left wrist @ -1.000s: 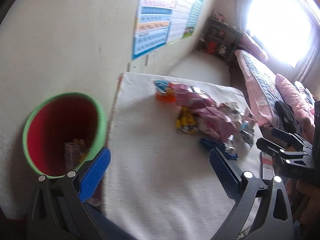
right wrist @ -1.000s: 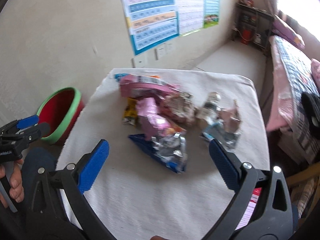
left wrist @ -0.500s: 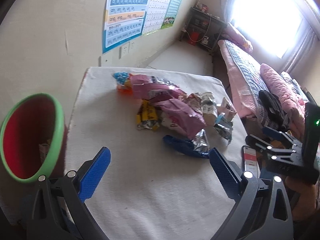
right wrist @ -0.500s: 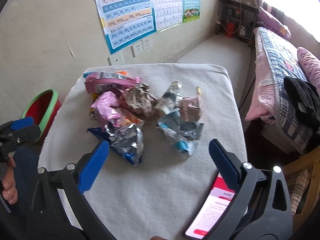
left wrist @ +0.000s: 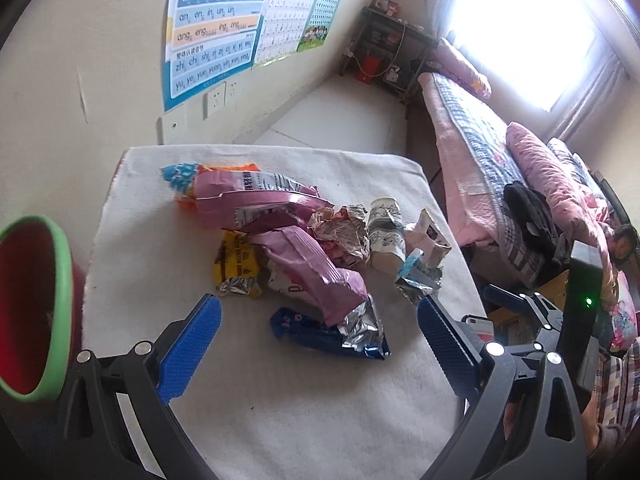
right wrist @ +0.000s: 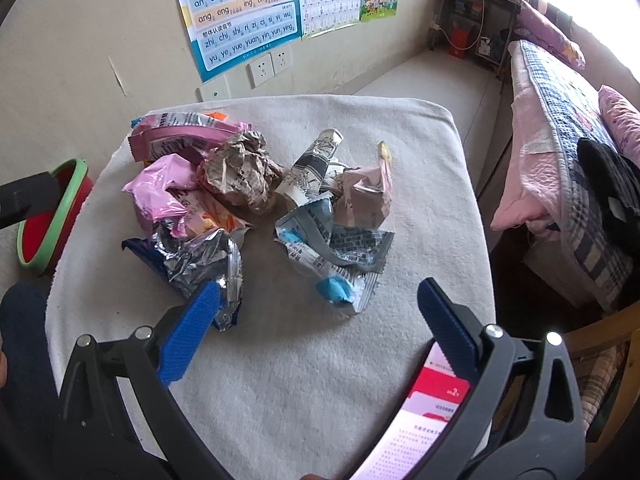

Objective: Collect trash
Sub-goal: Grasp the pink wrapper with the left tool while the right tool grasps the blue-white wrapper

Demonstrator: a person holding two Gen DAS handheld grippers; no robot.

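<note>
Blue-padded left gripper [left wrist: 318,326] and right gripper [right wrist: 318,312] hover spread wide, empty, above wrappers [right wrist: 224,184].

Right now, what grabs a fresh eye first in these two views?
The heap of crumpled wrappers in the middle of the white-covered table, pink bags and a blue foil bag on the near side. Next, the red bin with a green rim on the floor left of the table. Both grippers' blue-padded jaws stand open and empty.
</note>
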